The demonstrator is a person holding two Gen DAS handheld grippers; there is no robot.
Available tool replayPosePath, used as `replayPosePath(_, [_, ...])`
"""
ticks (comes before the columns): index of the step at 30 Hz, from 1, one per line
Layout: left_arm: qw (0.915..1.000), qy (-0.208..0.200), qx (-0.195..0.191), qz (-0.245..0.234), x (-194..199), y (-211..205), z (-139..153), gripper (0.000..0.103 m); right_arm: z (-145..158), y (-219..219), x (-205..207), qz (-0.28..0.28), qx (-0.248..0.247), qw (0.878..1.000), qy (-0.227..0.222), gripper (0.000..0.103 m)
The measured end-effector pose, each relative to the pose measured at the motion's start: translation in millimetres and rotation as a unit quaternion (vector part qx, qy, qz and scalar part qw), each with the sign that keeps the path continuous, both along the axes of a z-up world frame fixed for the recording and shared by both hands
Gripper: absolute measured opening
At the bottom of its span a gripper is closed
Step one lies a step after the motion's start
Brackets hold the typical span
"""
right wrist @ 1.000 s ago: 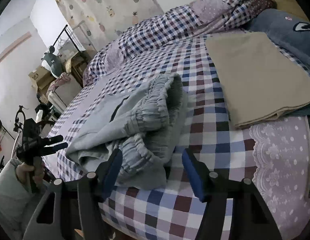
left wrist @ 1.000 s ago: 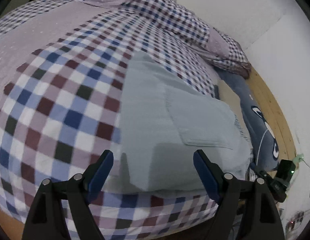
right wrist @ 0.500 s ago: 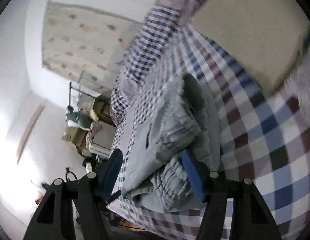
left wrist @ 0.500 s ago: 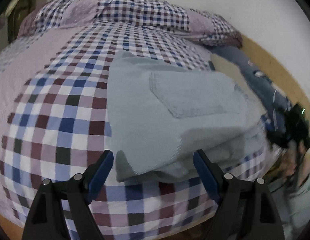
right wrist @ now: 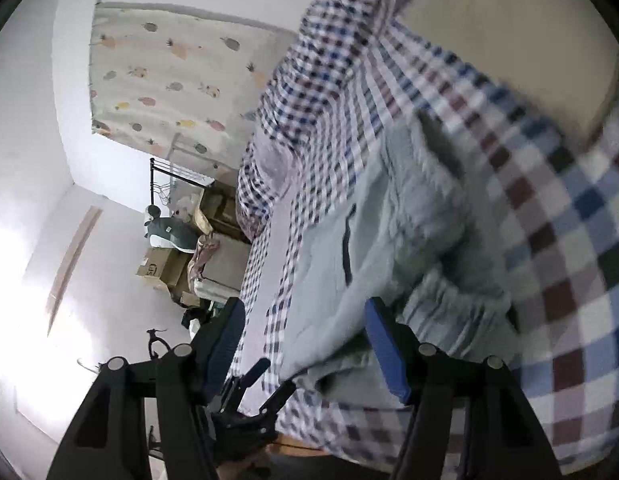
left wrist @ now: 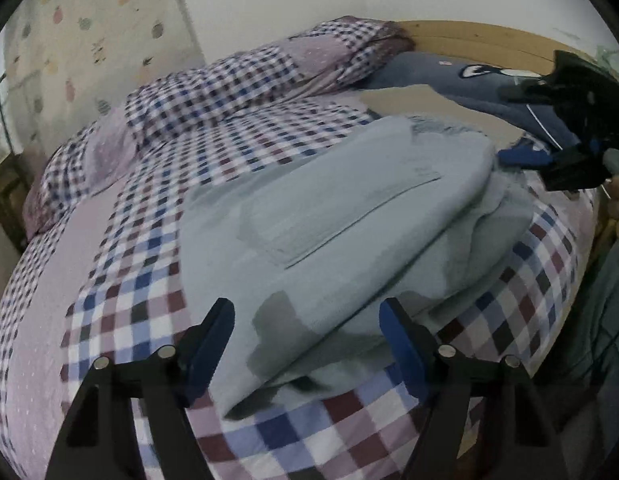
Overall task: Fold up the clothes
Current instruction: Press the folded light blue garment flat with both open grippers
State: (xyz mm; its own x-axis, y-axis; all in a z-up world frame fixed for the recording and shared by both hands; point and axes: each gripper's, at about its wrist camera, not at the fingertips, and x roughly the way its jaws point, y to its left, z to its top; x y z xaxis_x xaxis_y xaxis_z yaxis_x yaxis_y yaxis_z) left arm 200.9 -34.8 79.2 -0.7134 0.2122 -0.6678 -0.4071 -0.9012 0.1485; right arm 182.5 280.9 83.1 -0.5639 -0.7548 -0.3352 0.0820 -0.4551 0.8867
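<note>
While both claws hover at the near edge of the bed (left wrist: 121, 320), the grey trousers (left wrist: 349, 216) lie partly folded on the checked cover, their long axis running from the left claw (left wrist: 307, 344) away toward the right claw (left wrist: 549, 160), which the left wrist view shows at the far right beside the bunched end. In that view the trouser hem lies directly ahead of the left claw and between its blue pads (left wrist: 215, 332); the jaws are closing but do not yet press the cloth, so nothing is held. In the right wrist view the right claw (right wrist: 305, 344) stands moderately wide and empty, rolled to one side; the elastic waistband (right wrist: 449, 312) lies just beyond its right-hand pad, with the dark pocket slit (right wrist: 347, 244) farther off. Judged from these positions, each claw is nearest its own end of the garment: the left to the leg end, the right to the waist. A folded beige cloth (right wrist: 509, 32) lies well apart, toward the headboard (left wrist: 489, 40). The next fold probably turns on bringing one end along the long axis to the other.
</note>
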Motion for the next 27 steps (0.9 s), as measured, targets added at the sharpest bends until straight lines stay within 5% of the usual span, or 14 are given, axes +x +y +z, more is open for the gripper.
replayPosePath(1, [1.0,0.0,-0.002,-0.001,-2,2,0,0.058,-3,-3,-1,0.0,0.004,1.0,-0.008,0.067])
replayPosePath(7, [0.9998,0.013,-0.011,-0.007,-6,11,0,0.015,-18,-2,-11,-0.032,-0.001,0.999,-0.028,0.065])
replayPosePath(19, [0.9999,0.009,0.005,0.0,-5,2,0,0.006,-23,7,-48,-0.09,0.035,0.995,-0.039,0.063])
replayPosePath(20, [0.9999,0.009,0.007,0.002,-4,2,0,0.006,-23,8,-50,-0.092,0.038,0.994,-0.039,0.059])
replayPosePath(21, [0.9999,0.009,0.009,0.004,-3,2,0,0.005,-20,8,-51,-0.093,0.05,0.994,-0.04,0.034])
replayPosePath(22, [0.9998,0.01,0.013,0.009,-3,-1,1,0.004,-15,6,-51,-0.092,0.064,0.993,-0.035,0.024])
replayPosePath(27, [0.9984,0.024,0.041,0.03,7,-18,17,0.004,27,-8,-27,-0.069,0.081,0.994,0.039,0.017])
